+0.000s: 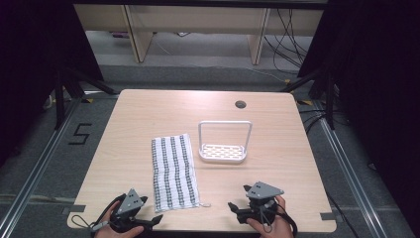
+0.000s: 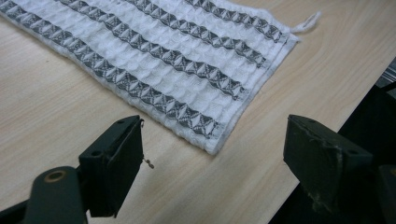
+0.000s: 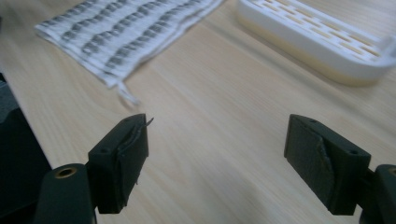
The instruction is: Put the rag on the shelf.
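High view: a striped towel is laid flat on the tabletop, reaching toward its near edge; a white rack is set just beside it, mid-tabletop. Left gripper view: the left hand-held gripper is spread wide, nothing held, before the towel's corner. Right gripper view: the right hand-held gripper is likewise wide open and empty.

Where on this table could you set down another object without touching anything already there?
Free: the far strip behind the towel and white rack, the left margin beside the towel, the right margin beside the rack. Tighter: the gap between towel and rack.
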`<action>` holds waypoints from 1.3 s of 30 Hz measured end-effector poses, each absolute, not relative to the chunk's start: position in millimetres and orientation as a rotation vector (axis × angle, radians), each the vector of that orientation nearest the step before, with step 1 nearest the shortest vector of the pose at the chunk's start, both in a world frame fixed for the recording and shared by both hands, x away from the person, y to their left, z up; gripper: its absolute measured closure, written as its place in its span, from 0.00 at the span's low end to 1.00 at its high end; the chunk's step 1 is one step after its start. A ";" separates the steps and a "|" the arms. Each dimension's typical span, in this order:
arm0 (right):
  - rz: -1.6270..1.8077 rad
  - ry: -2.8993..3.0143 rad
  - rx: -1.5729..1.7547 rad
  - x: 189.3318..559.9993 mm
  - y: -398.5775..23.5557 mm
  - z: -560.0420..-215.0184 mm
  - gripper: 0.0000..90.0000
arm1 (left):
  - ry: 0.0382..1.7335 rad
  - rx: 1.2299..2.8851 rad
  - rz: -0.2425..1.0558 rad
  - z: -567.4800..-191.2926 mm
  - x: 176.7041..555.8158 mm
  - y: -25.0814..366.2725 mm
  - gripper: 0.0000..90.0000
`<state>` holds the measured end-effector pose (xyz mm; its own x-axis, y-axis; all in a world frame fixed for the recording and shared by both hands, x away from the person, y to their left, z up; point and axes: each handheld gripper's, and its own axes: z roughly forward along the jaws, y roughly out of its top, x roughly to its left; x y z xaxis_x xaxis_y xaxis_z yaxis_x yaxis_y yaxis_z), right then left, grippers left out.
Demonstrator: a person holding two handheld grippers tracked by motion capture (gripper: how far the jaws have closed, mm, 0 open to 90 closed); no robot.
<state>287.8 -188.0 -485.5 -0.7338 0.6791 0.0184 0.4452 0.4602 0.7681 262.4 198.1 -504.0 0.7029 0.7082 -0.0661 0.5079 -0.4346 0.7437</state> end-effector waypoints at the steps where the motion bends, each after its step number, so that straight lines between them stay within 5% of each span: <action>1: 1.145 2.422 0.961 287.8 -188.0 -485.5 0.26 | 0.924 2.129 0.328 -504.0 262.4 198.1 0.22; 17: 1.157 2.612 0.691 296.6 -108.8 -495.6 0.44 | 0.902 2.127 0.301 -502.1 260.0 198.1 0.35; 39: 1.093 2.640 0.659 313.6 -77.5 -509.6 0.58 | 0.846 2.218 0.291 -506.9 274.3 188.2 0.54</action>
<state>313.6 -77.5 -509.6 -0.8785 0.4773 -0.0210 0.3227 0.6253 0.7105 274.3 188.2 -506.9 0.7577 0.6509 -0.0457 0.4853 -0.5153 0.7064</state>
